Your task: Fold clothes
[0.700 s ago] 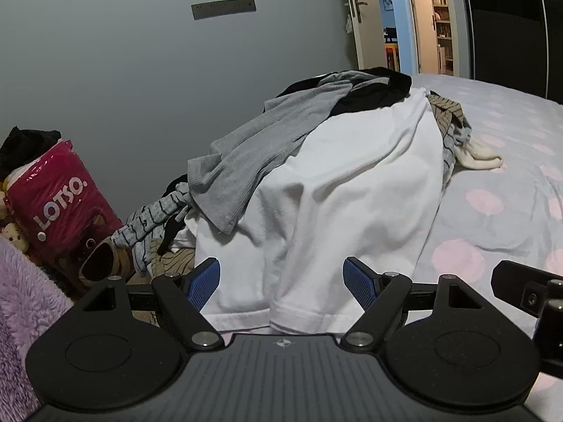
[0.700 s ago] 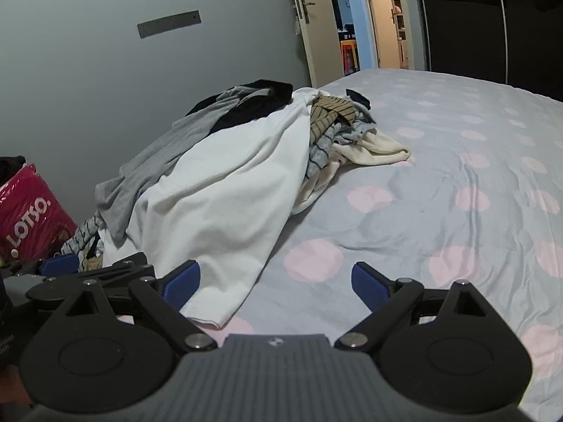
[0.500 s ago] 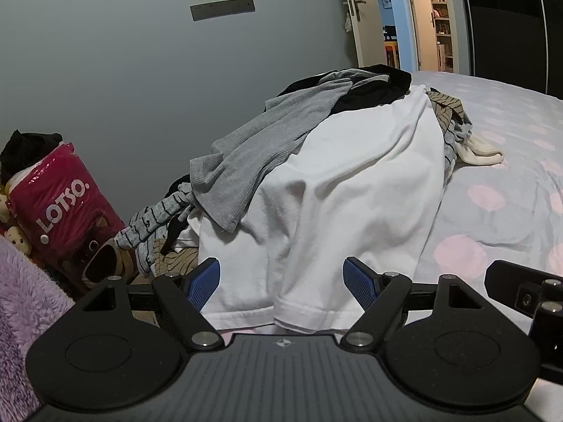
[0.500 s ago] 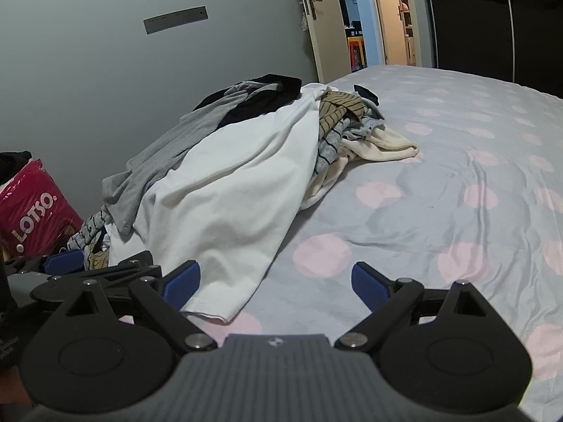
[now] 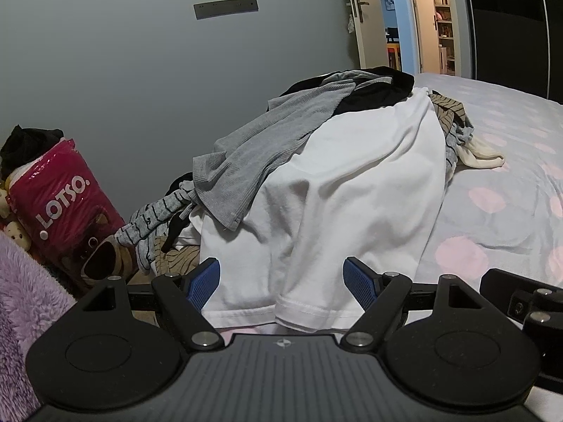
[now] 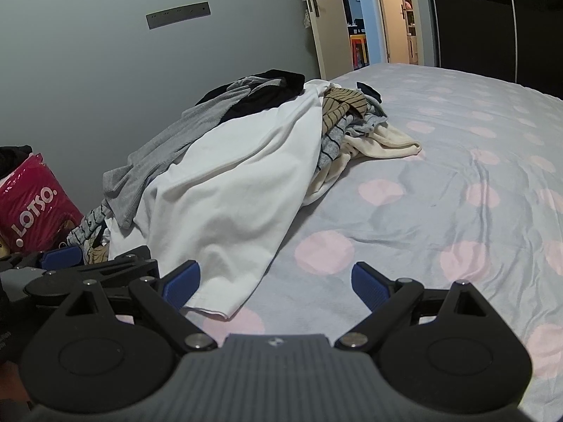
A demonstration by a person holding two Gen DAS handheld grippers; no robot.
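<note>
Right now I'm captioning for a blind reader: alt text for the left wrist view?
An open left gripper faces the hem of a white T-shirt draped over a clothes pile, a grey ribbed top above it, on a pink-dotted bedsheet. A pink LOTSO bag stands left.

Left handheld gripper (image 5: 281, 281): a dark grey ribbed plastic body with a small white compass-like emblem behind the fingers. To either side of them, matte black arms end in round discs with triangular cut-outs, joined by silver screws. Both fingertips (image 5: 206, 281) carry bright blue ribbed rubber pads

Right handheld gripper (image 6: 276, 283): the same build, with a grey ribbed body, a white emblem, black disc-ended linkages, silver screw heads and blue textured pads on its fingers (image 6: 369, 286)
</note>
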